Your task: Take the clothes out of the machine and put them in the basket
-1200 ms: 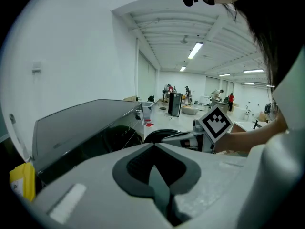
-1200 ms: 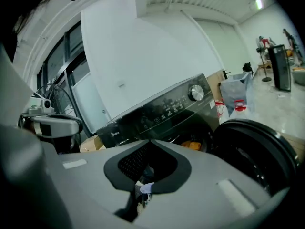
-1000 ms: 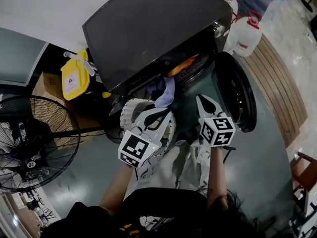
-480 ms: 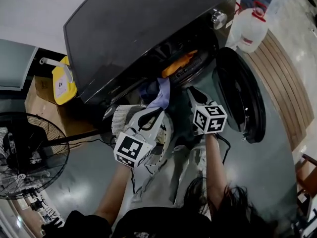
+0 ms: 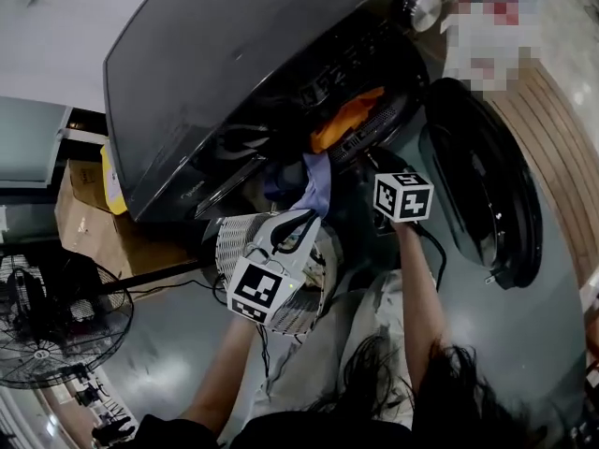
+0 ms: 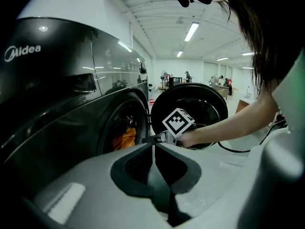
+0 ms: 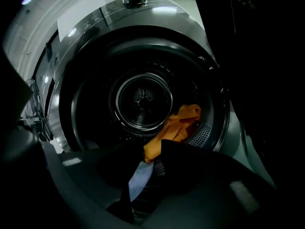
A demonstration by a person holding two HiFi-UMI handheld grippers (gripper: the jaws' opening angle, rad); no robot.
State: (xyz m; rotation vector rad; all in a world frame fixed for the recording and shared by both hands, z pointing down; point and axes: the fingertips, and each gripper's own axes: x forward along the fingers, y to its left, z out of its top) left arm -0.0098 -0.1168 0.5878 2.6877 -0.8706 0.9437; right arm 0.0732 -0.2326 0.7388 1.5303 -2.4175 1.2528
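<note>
A large dark grey front-loading washing machine [image 5: 234, 73] fills the upper part of the head view, and it looms closer than it did a second ago because the person has leaned in towards it. Its round black door [image 5: 487, 185] hangs wide open to the right. Just below the drum opening stands a white perforated plastic laundry basket [image 5: 239, 237], which holds none of the machine's clothes that can be seen. The right gripper [image 7: 151, 156] has left its place beside the left one. It is now thrust forward at the drum mouth, its jaws a narrow way apart and grasping nothing. The view along them looks straight into the steel drum. The left gripper [image 6: 153, 145] has barely shifted. It hovers over the basket with its jaws pressed together and nothing between them. Inside the drum, low on its right side, lies a crumpled orange garment [image 7: 176, 125]. A pale lavender cloth [image 5: 316, 181] spills over the lip of the opening, close to the left gripper's tips. It also shows through the gap in the right jaws, though whether it lies between them cannot be told. The reach appears to be the start of a first pick, so the task looks barely begun.
</note>
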